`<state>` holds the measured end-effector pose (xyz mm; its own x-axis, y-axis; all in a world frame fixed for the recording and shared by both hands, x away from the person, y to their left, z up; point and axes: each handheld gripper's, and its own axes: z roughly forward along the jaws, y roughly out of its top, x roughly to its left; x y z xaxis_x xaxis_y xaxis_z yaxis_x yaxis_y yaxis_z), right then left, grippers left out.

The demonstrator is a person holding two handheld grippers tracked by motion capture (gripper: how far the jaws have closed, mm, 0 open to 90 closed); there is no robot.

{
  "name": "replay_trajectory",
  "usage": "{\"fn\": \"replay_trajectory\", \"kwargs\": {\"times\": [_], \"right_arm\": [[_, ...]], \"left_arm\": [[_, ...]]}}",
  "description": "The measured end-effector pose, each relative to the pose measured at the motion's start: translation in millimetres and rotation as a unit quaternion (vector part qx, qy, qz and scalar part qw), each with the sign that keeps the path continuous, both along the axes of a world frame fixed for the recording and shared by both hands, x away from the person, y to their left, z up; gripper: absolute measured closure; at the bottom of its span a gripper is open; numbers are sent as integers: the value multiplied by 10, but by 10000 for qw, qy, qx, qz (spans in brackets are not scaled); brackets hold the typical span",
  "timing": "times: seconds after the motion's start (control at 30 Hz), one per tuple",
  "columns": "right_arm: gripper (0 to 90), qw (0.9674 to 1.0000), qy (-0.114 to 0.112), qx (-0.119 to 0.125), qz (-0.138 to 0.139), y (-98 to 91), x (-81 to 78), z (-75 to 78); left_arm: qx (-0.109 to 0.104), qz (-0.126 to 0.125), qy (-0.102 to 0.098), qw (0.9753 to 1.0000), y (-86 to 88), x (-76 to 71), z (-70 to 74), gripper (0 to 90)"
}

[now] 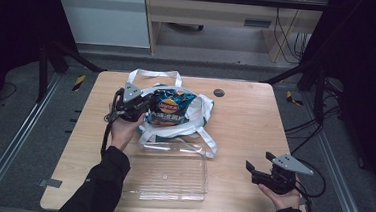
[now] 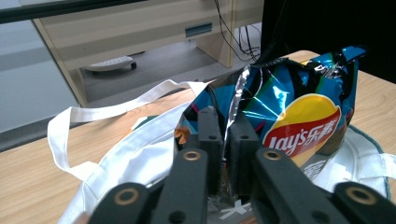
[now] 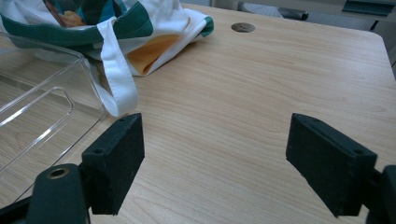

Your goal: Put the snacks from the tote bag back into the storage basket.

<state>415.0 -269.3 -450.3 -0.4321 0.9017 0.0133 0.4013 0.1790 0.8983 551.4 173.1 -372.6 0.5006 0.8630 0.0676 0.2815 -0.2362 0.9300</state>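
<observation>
Blue crisp bag point(image 2: 299, 112) upright in white tote point(image 2: 135, 154); edge pinched.

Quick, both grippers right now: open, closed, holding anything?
Left gripper: closed on the edge of the chip bag, which sits in the tote bag.
Right gripper: open, holding nothing, over the table.

High view: above the near table point(image 1: 245, 120) edge, facing forward and down.
Left gripper view: close on chip bag point(image 2: 299, 116).
Right gripper view: low over table.
Shared: tote bag point(image 3: 159, 28).
</observation>
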Motion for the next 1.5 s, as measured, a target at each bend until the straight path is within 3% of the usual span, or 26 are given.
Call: {"fn": "replay_trajectory", "kwargs": {"times": [0.2, 0.63, 1.03, 1.5], "right_arm": [[194, 10000, 14, 16, -10, 0, 0, -1], [195, 10000, 32, 58, -28, -17, 6, -11], [195, 10000, 36, 19, -28, -12, 7, -8], [195, 10000, 27, -8, -35, -14, 10, -12]], "left_arm": [[-67, 82, 59, 9999, 3, -1, 6, 890], [-538, 199, 135, 9983, 13, -43, 37, 898], [-848, 178, 38, 9962, 61, -187, 153, 900], [-1033, 34, -195, 9945, 75, -367, 400, 900]]}}
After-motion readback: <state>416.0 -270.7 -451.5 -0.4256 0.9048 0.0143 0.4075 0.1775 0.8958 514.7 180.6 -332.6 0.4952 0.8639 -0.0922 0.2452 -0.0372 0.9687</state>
